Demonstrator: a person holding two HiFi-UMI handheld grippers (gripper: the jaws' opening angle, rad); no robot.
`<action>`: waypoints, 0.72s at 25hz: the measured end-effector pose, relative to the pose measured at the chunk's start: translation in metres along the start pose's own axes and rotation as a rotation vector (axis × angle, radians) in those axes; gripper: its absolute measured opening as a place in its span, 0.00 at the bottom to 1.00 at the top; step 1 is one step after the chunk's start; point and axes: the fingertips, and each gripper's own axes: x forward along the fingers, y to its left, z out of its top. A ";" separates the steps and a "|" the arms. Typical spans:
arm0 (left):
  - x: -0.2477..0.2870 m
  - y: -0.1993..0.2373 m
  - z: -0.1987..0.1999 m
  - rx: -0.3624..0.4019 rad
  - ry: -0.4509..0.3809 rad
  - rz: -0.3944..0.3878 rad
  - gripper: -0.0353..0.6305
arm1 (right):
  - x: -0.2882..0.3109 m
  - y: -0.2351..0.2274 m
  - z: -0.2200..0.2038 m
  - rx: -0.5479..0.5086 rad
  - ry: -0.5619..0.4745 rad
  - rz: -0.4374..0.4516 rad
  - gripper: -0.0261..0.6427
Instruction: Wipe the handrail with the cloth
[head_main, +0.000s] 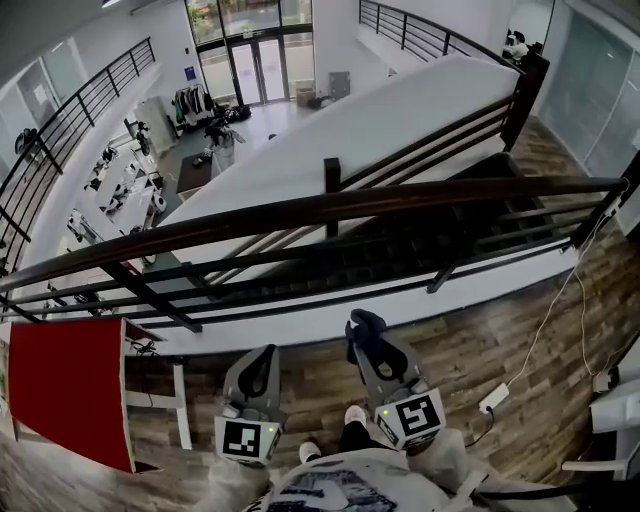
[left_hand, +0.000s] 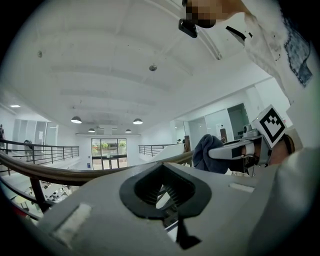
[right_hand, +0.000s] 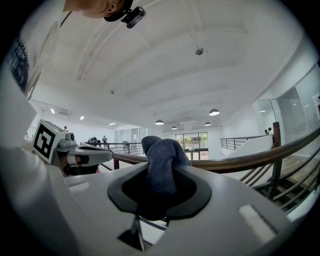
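A dark wooden handrail crosses the head view from lower left to upper right, on black metal posts. My right gripper is shut on a bunched dark blue cloth, held below and short of the rail, apart from it. In the right gripper view the cloth sticks up out of the jaws, with the handrail behind it. My left gripper hangs beside it to the left, shut with nothing in it. The left gripper view shows the handrail and the cloth in the right gripper.
Beyond the rail, a staircase drops to a lower floor. A red panel stands at my left. A white power block with its cable lies on the wooden floor at right, near white furniture.
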 end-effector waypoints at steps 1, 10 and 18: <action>-0.009 0.001 -0.003 0.001 -0.002 -0.004 0.05 | -0.002 0.009 -0.002 -0.004 0.005 -0.003 0.17; -0.074 0.005 -0.027 -0.048 0.027 -0.071 0.05 | -0.039 0.069 -0.013 0.003 0.047 -0.073 0.17; -0.057 -0.003 -0.015 -0.022 0.014 -0.053 0.05 | -0.041 0.054 -0.010 -0.028 0.036 -0.044 0.17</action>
